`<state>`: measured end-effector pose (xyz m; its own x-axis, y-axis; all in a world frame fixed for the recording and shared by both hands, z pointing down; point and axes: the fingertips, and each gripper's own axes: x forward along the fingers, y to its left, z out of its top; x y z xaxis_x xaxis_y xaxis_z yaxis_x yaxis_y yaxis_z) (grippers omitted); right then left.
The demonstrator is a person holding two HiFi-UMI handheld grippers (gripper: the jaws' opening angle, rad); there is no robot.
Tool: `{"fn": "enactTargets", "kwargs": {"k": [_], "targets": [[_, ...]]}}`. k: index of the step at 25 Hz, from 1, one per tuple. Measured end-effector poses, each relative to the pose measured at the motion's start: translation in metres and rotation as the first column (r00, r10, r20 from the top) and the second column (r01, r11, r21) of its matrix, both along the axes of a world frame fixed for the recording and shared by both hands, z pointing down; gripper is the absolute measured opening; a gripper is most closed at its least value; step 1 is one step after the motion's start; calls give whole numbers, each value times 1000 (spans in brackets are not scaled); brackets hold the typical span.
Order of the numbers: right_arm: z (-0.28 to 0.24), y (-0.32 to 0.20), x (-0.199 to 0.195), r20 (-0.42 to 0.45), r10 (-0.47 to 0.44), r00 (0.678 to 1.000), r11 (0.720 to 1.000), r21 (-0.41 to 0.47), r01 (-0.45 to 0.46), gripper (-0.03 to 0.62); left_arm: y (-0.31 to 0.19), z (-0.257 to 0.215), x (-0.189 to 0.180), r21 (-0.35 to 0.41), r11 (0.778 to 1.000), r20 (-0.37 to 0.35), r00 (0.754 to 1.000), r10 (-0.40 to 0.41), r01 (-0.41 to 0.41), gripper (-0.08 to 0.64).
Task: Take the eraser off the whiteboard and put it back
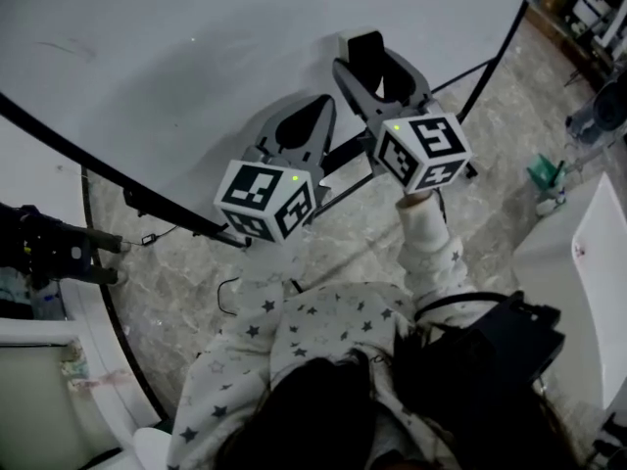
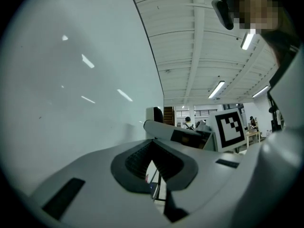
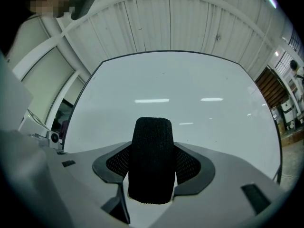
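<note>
The black felt eraser (image 3: 152, 160) stands upright between the jaws of my right gripper (image 3: 152, 175), which is shut on it just in front of the whiteboard (image 3: 190, 89). In the head view the right gripper (image 1: 377, 62) holds the eraser (image 1: 367, 55) close to the whiteboard (image 1: 196, 47); whether they touch I cannot tell. My left gripper (image 1: 318, 106) sits beside it on the left, jaws together and empty. The left gripper view shows its own closed jaws (image 2: 154, 167), the board (image 2: 71, 80), and the right gripper's marker cube (image 2: 231, 129) with the eraser (image 2: 155, 114) beyond.
The board's black frame and stand legs (image 1: 460, 76) run over the marble floor. Black equipment (image 1: 49, 248) lies at the left, a white table (image 1: 598, 262) at the right, a green object (image 1: 544, 172) on the floor. A person's starred sleeves fill the bottom.
</note>
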<state>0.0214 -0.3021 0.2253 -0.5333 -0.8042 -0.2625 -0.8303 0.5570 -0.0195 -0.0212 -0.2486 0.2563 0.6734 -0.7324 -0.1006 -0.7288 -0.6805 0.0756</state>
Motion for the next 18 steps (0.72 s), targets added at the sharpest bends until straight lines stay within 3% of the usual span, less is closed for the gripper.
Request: {"fn": "enactTargets", "kwargs": {"k": [18], "targets": [[10, -3, -20, -44, 5, 999, 999, 34, -4, 258, 12, 7, -17, 15, 998, 15, 998, -53, 53, 2]]}}
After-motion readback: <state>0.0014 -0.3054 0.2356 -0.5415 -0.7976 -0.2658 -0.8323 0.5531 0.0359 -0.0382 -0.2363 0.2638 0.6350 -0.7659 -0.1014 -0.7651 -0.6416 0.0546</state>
